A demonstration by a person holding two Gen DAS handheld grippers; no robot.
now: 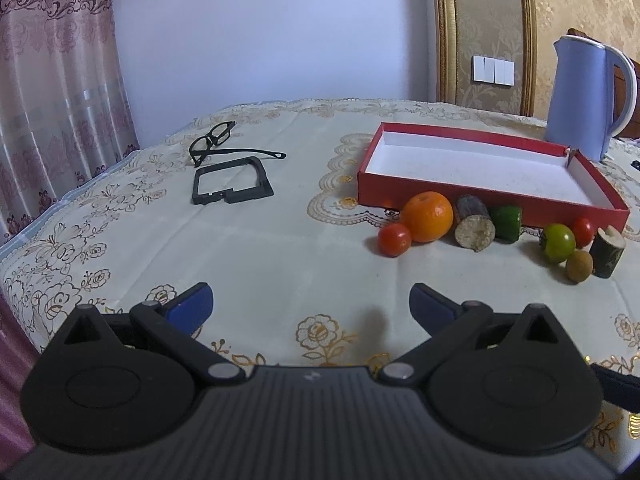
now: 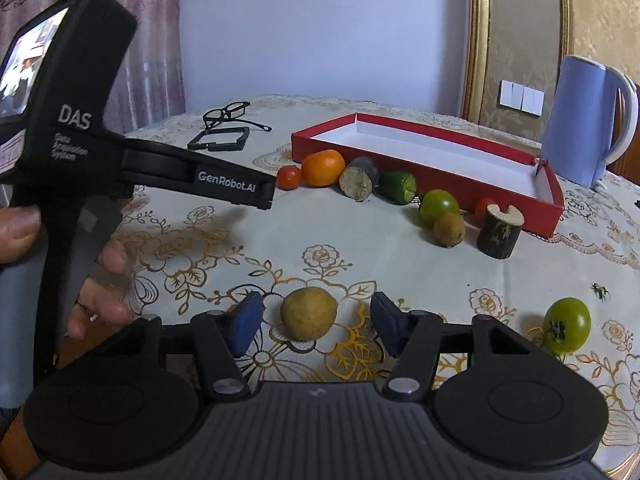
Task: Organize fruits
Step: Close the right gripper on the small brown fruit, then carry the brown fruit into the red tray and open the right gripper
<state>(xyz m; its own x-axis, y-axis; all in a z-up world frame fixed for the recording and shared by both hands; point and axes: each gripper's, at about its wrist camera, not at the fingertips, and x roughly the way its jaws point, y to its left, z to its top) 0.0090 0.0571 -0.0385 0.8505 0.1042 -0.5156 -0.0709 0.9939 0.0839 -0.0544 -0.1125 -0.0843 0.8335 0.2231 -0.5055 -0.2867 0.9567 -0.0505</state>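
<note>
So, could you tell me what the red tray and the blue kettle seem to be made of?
The red tray looks like matte cardboard: thin folded walls, white paper-like lining, one corner split open. The blue kettle looks like smooth, slightly glossy plastic with a white handle, though its inside is hidden.

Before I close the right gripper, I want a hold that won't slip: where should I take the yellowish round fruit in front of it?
Grip the yellowish round fruit across its widest middle, coming straight forward, low over the tablecloth. It already sits between the right gripper's open fingers, and its rounded sides likely slip if pinched higher.
</note>
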